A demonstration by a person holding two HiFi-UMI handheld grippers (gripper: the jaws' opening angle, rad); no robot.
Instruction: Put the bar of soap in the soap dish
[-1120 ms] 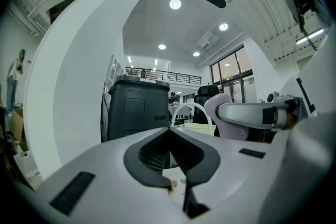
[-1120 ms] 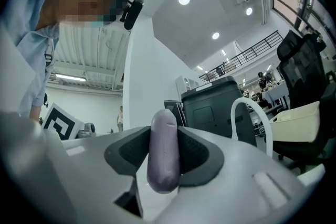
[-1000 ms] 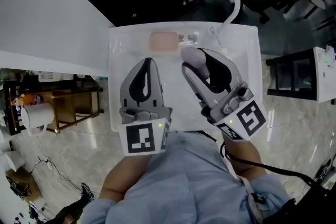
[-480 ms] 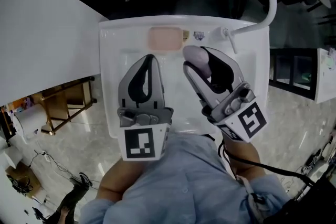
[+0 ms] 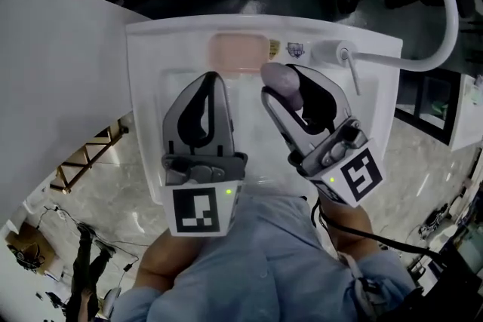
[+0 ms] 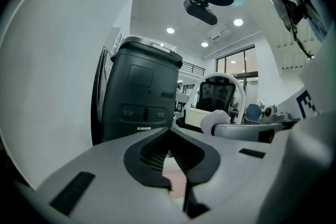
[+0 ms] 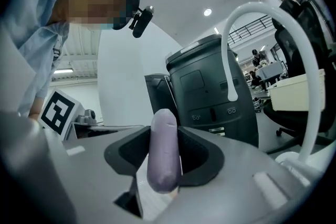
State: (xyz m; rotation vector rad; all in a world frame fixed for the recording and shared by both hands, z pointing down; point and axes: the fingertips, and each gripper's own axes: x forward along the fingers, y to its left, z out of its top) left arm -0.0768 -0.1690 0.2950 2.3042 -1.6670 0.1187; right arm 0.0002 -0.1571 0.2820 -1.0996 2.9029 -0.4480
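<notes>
Head view: white faucet (image 5: 444,7) stands near pink soap dish (image 5: 237,53).

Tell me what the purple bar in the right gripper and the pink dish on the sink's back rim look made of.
The bar of soap looks like solid soap: matte pale purple, rounded edges, no shine. The soap dish is probably plastic or silicone: a soft pink, slightly see-through tray with rounded corners. The view is too soft to tell which.
</notes>
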